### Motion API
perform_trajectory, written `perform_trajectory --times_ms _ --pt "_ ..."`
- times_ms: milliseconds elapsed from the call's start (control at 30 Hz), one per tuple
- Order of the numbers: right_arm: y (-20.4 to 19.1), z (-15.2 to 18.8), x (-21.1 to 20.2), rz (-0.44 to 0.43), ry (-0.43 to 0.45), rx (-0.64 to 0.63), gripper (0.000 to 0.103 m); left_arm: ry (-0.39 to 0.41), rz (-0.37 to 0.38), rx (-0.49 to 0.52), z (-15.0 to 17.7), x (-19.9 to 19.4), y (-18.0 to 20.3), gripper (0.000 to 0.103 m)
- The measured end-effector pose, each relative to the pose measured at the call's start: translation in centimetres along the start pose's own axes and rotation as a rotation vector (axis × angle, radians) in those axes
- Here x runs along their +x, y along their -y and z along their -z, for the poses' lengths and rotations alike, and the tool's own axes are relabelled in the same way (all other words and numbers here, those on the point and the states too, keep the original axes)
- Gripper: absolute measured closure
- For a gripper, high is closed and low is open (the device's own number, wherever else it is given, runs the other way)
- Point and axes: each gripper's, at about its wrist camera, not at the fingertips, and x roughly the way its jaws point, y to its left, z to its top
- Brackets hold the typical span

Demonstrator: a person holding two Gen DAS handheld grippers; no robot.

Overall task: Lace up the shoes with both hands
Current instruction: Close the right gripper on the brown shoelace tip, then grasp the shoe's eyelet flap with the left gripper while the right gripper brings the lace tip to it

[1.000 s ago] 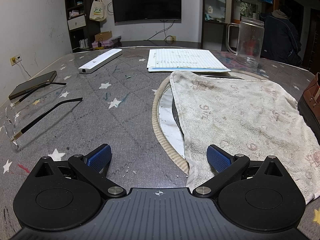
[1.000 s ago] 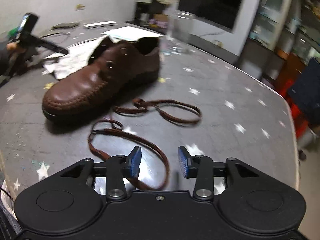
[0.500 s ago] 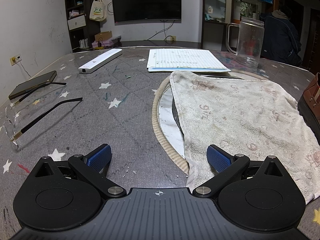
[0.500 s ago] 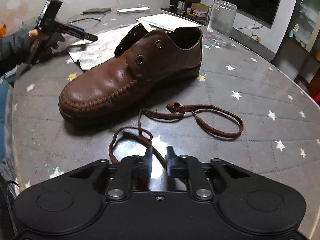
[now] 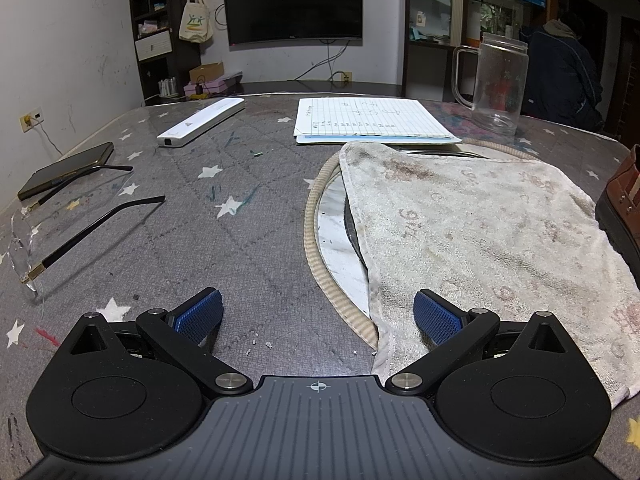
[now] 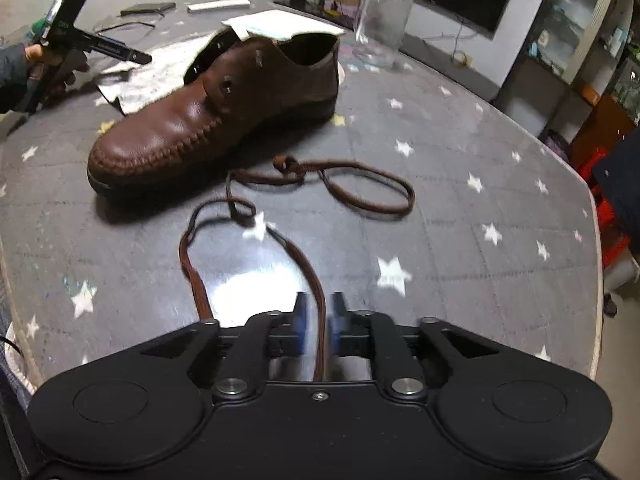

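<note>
A brown leather shoe [image 6: 208, 120] lies on the grey star-patterned table, toe toward the lower left, with bare eyelets. Its brown shoelace [image 6: 360, 196] lies in loose loops on the table in front of it. One strand runs up between the pads of my right gripper [image 6: 319, 316], which is shut on it. In the left wrist view only the shoe's heel [image 5: 624, 200] shows at the right edge. My left gripper [image 5: 316, 312] is open and holds nothing, low over the table by the towel's edge. A hand holds it left of the shoe [image 6: 68, 44].
A stained white towel [image 5: 480, 232] covers a round mat [image 5: 316, 240]. Behind it are a lined paper pad [image 5: 372, 120] and a glass mug [image 5: 498, 84]. Eyeglasses [image 5: 80, 232], a phone [image 5: 64, 176] and a white remote [image 5: 200, 120] lie to the left. A person sits at the back right.
My right gripper closed from open onto a strand of the shoelace and drew back, so the lace now runs up into it. The left gripper has not moved.
</note>
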Motion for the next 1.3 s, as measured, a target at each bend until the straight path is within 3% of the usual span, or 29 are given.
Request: perform_trajectory --times_ms 367,500,567,800,867,1033,1167,1300 --pt "0.8 -0.2 0.8 -0.044 0.018 0.073 0.073 -0.021 -0.006 0.031 0.0 -0.9 0.8 0.001" --pt "0.5 0.1 0.5 -0.062 0.023 0.085 0.088 -0.019 0.038 0.079 0.1 -2.0 2.3 0.001" --pt "-0.3 0.0 0.5 -0.046 0.028 0.057 0.101 0.008 0.081 0.123 0.2 -3.2 3.7 0.001" --pt "-1.8 -0.6 -0.9 0.02 0.084 -0.005 0.102 0.114 0.268 0.284 -0.1 -7.7 8.5 0.002" --pt "-2.0 -0.9 -1.7 0.036 0.111 -0.012 0.101 0.175 0.349 0.377 -0.4 -9.9 10.6 0.004" --pt "-2.1 -1.8 -2.9 0.038 0.164 -0.019 0.101 0.276 0.509 0.583 -0.4 -13.4 15.2 0.02" --pt "-2.4 -2.5 -3.6 0.033 0.211 -0.016 0.101 0.293 0.574 0.772 0.2 -14.2 18.6 0.031" --pt "-2.9 -3.0 -4.3 0.028 0.24 -0.024 0.101 0.257 0.617 0.874 0.2 -13.8 20.6 0.06"
